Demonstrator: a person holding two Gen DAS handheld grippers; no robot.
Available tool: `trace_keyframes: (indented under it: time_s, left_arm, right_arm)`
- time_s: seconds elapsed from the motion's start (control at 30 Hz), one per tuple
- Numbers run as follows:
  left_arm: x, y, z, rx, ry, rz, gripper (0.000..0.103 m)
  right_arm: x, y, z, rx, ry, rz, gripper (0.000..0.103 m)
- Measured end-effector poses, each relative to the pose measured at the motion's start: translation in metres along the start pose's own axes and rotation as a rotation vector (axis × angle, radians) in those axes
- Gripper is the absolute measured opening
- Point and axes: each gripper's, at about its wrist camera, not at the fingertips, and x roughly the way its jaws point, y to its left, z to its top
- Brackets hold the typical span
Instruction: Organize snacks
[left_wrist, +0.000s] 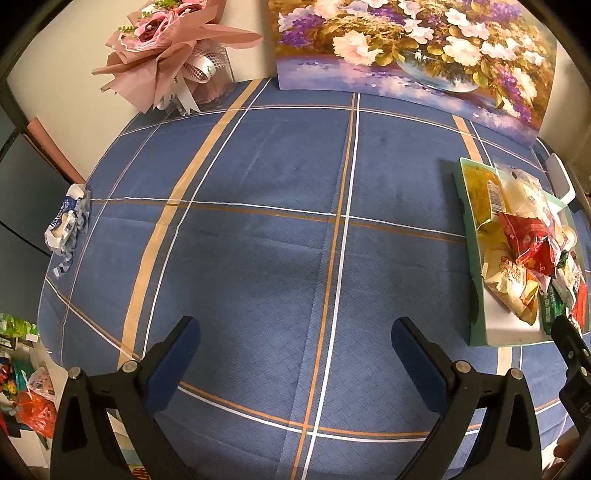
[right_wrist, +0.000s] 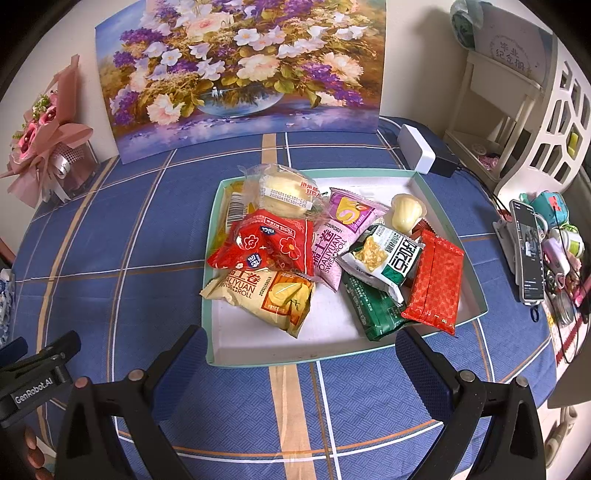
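Right wrist view: right gripper has jaws wide apart, nothing between them, hovering over the blue plaid tablecloth just short of the tray. Tray's near wall sits right ahead of the fingertips. Just beyond it, the yellow Swiss roll pack lies ahead-left of the jaw gap and the green pack ahead-right. Further in: red flower-print bag, pink Swiss roll pack, green-white snack bag, red patterned pouch. Far end: clear-wrapped bun and a small pale jelly cup. Behind the tray, flower painting against the wall.

Left wrist view: left gripper is also spread and empty, only bare cloth ahead. The tray is well off to its right. Crumpled blue-white wrapper far left at the table edge, bouquet far back.

Snacks all look binned, heaped and overlapping.

Risks:
- Going in low, the fingers clip the near wall and shove the whole tray.
- Packs overlap, so pinching one likely drags its neighbour.
- Slick, puffy film may slip out of the pads.
- Wrapper at the edge could get knocked off.
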Motion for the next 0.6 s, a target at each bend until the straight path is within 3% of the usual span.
trace_keyframes:
  time_s: [0.6]
  left_arm:
    - [0.0004, -0.0008, 0.0014, -0.005, 0.007, 0.0, 0.103]
  right_arm:
    - [0.0005, 0.0004, -0.0006, 0.002, 0.001, -0.001, 0.103]
